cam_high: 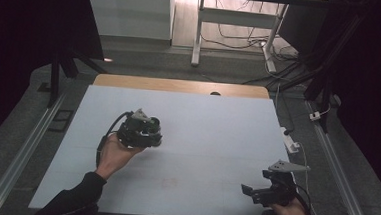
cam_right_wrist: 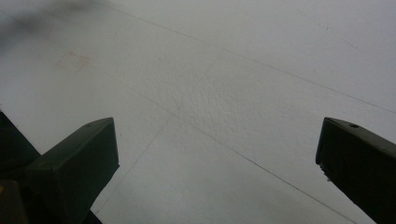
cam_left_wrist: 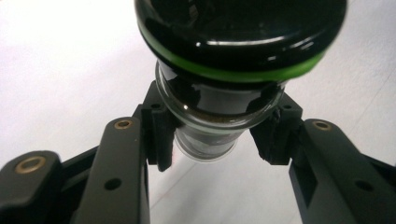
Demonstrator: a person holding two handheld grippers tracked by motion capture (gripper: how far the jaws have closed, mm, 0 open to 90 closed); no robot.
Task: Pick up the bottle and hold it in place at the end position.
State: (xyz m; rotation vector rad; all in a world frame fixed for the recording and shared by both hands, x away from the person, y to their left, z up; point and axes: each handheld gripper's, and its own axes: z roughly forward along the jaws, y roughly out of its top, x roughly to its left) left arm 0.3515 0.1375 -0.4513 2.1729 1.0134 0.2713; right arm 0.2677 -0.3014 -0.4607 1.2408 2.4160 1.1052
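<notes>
left gripper (cam_left_wrist: 212,140): my jaws pinch a glass jar (cam_left_wrist: 219,116) below its lid
right gripper (cam_right_wrist: 217,158): jaws wide, empty
risk: slick glass could slip onto counter (cam_high: 202,128)

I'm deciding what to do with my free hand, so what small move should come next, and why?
Probably bring the open right hand-held gripper across toward the jar. The left hand-held gripper is clamped on the glass just under the black lid with its green ring, so the lid is free to grab, while the right one sits idle over the bare white table.
</notes>
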